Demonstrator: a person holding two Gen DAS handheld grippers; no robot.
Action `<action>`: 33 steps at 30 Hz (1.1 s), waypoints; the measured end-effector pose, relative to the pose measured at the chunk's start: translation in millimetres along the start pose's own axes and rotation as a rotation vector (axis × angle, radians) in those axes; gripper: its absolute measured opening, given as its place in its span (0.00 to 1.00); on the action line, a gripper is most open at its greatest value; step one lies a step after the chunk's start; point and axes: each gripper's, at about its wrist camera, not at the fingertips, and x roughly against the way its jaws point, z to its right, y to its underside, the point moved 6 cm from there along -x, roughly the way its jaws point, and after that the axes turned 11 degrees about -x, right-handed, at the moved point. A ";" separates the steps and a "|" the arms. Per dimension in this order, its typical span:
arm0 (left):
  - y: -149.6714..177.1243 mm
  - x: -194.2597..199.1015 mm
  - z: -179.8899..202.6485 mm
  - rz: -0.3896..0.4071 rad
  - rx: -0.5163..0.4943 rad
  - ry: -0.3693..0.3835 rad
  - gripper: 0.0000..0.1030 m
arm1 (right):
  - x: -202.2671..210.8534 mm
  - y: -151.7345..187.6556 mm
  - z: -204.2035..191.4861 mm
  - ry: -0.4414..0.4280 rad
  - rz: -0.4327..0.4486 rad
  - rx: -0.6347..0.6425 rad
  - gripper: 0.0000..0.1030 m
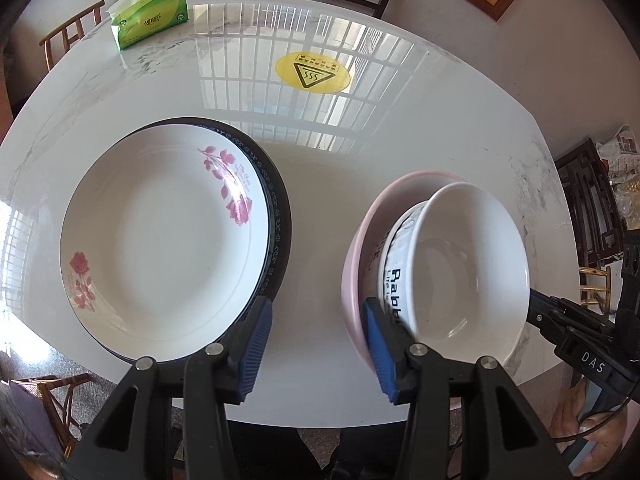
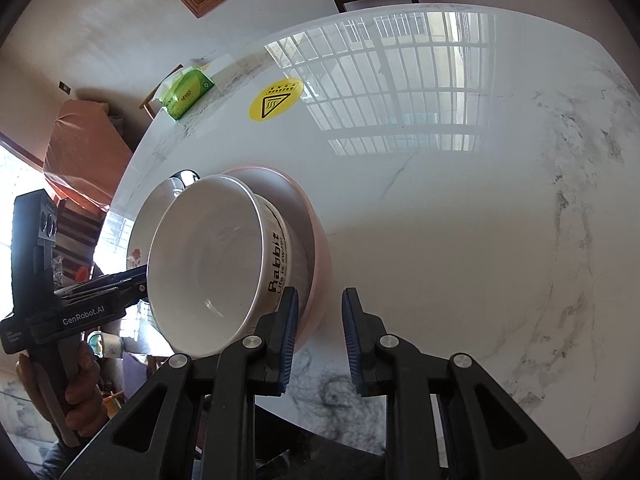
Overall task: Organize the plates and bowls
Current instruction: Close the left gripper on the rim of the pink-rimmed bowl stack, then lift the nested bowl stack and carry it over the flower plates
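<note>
Holding the left gripper (image 1: 316, 308) about half open over the table (image 1: 400, 140), gripping nothing, with bare tabletop showing between the pads. Keeping the right gripper (image 2: 320, 294) nearly closed, leaving only a narrow gap, likewise gripping nothing.

Seeing the white bowl (image 1: 472, 264) just ahead and to the right of the left gripper, nested in the pink bowl (image 1: 360, 248) but sitting crooked, leaning on one side of it and not lying flat. Seeing the flowered plate (image 1: 160, 240) ahead and to the left, stacked on the dark-rimmed plate (image 1: 280, 220), with the left-hand finger hanging over the near edge of that stack. From the right gripper, finding the same two bowls just ahead and to its left, its left pad close beside the white bowl's wall; not being able to tell whether touching.

Risking, probably, a knock on the tilted white bowl from either gripper, both working close at its rim: rocking it, tipping it out of the pink bowl, or sending the pair sliding on the glossy top toward the near edge. Risking also a chipped rim from the bowl dropping flat suddenly. Risking, when drawing the left gripper back, catching the plate stack with the left-hand finger and shifting the flowered plate off centre.
</note>
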 end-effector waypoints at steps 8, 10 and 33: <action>-0.5 -6.8 -2.0 -0.004 0.046 0.028 0.44 | -10.0 -4.9 -0.7 0.059 -0.045 0.022 0.21; -1.7 -9.1 -1.9 -0.001 0.070 0.029 0.44 | -10.8 -5.3 -3.0 0.079 -0.044 0.051 0.21; -7.2 -9.9 31.5 0.025 0.040 0.014 0.08 | -14.2 -11.3 -2.1 0.033 -0.059 0.073 0.14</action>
